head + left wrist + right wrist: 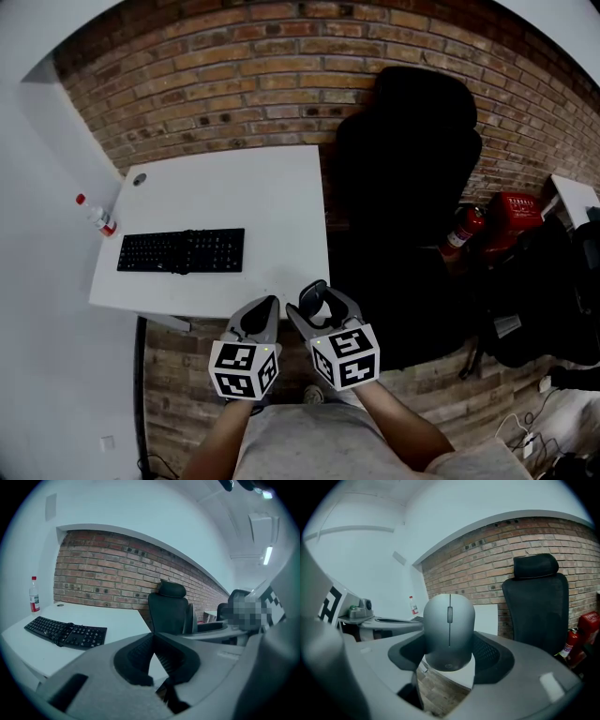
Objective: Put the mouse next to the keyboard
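an office: white desk [272,197], keyboard [181,251], black swivel chair [408,159]

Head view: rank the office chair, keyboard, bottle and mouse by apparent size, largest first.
1. office chair
2. keyboard
3. bottle and mouse: they look about alike. The mouse is nearer the camera and partly hidden in the right gripper, so I leave them unranked.

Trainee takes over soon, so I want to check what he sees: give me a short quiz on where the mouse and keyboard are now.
1. True or false: the mouse already lies on the desk.
2. The mouse is held by: A) left gripper, B) right gripper, C) nothing.
3. Fill in: at the desk's left edge in the head view, near the keyboard, stands a ____.

Key: 1 false, it is off the desk, in the jaws. 2 B. 3 bottle.
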Demonstrator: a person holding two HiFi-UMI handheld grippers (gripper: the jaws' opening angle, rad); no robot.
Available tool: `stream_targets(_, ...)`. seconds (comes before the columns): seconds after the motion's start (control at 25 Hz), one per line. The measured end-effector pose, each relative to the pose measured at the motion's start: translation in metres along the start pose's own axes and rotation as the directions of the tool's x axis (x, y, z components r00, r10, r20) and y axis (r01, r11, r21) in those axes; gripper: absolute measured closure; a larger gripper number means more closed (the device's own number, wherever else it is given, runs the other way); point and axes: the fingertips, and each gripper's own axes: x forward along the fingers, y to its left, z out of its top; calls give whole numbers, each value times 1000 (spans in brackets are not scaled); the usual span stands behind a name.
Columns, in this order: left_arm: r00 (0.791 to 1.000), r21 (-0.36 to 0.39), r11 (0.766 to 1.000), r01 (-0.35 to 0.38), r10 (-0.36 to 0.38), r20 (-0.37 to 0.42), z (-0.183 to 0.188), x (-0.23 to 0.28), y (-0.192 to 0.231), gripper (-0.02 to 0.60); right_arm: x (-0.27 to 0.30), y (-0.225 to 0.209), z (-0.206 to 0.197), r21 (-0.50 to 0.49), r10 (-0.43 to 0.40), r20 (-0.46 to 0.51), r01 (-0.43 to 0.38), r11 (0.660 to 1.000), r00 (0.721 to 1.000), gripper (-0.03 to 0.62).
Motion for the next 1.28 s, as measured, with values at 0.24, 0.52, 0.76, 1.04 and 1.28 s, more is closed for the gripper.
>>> stream_targets(0.24, 1000, -15, 1000, -6, 6, 2, 2, 10, 14, 589, 17, -3, 3, 2, 4, -11, -4, 1000, 1000, 287)
stream_targets(0.52, 1000, -28, 999, 15, -15, 6, 11, 27, 56, 589, 61, 0, 11, 5, -22, -31, 22, 1000, 999, 287)
stream_targets(0.76, 999, -40, 998, 49, -49, -9, 23, 43, 109, 589, 108, 6, 21, 17, -71, -63, 73, 997, 995, 287)
stream_targets(1.04, 994, -39, 995, 96, -98, -42, 34, 61, 162, 589, 158, 12, 26, 37, -137, -111, 142, 989, 984, 287)
stream_targets(1.28, 989, -53, 990, 130, -134, -59, 38, 71, 196, 589, 186, 9, 21, 47, -197, -168, 208, 977, 966, 287)
